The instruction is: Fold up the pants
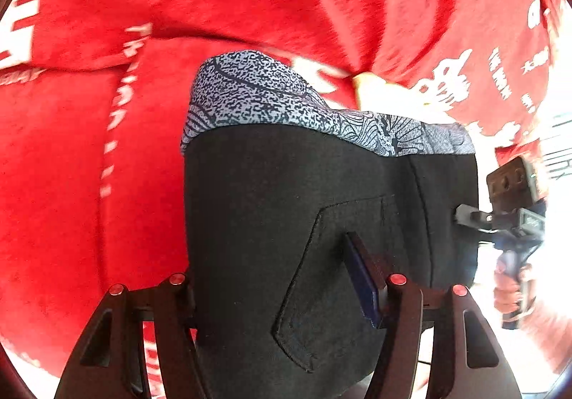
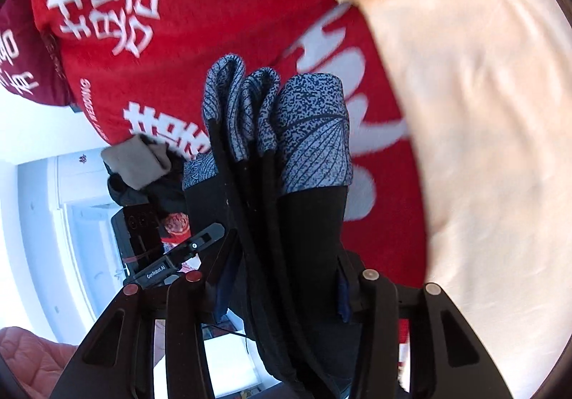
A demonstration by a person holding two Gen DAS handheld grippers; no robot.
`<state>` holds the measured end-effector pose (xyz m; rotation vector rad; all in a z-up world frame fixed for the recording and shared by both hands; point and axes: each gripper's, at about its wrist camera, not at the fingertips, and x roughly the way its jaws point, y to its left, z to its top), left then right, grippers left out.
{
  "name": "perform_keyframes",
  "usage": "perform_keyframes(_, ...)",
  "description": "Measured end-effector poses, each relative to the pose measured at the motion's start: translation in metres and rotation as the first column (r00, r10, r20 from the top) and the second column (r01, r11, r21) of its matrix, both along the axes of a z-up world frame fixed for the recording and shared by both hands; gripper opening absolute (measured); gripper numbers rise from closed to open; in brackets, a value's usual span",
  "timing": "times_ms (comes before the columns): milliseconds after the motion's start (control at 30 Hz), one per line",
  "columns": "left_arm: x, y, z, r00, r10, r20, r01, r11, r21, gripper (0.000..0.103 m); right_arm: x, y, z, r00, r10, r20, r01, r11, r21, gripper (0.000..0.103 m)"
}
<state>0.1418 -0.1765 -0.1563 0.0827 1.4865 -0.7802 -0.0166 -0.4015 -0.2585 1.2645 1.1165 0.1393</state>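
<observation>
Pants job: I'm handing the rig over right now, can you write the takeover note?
Left gripper: jaws shut on the black pants, beside the back pocket.
Right gripper: jaws shut on the same pants, on the bunched layers below the patterned waistband.
Pants held up off the red blanket; a cream cloth lies beside it.
Done: pants gathered in several layers.
Left: lay them down flat, finish the fold, release.
</observation>
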Motion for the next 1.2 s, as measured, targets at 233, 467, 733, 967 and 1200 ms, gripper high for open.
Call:
perform_keyframes(233, 0.005, 0.050, -0.055, 0.998, 0.058, -0.010, -0.056, 0.987, 0.154, 0.080, 0.020, 0.054, -0.044, 0.985, 0.034, -0.169, -0.052, 0.993, -0.102, 0.053)
perform_keyframes(467, -0.004, 0.054, -0.042, 0.989, -0.019, 0.146, -0.023, 0.960, 0.279, 0.100, 0.021, 0.058, -0.005, 0.949, 0.011, -0.315, -0.147, 0.900, -0.410, 0.067)
perform_keyframes(733, -0.034, 0.053, -0.015, 0.971, -0.047, 0.233, -0.023, 0.957, 0.289, 0.102, 0.019, 0.105, 0.041, 0.973, 0.050, -0.224, -0.162, 0.841, -0.516, 0.052)
perform_keyframes(967, -0.056, 0.048, -0.035, 0.973, -0.088, 0.213, 0.001, 0.926, 0.377, 0.102, 0.005, 0.138, 0.007, 0.929, 0.087, -0.360, -0.302, 0.741, -0.599, 0.052)
perform_keyframes(1200, -0.073, 0.056, -0.004, 0.960, -0.165, 0.225, 0.053, 0.899, 0.434, 0.102, -0.030, 0.133, 0.018, 0.902, -0.032, -0.431, -0.222, 0.820, -0.527, 0.061)
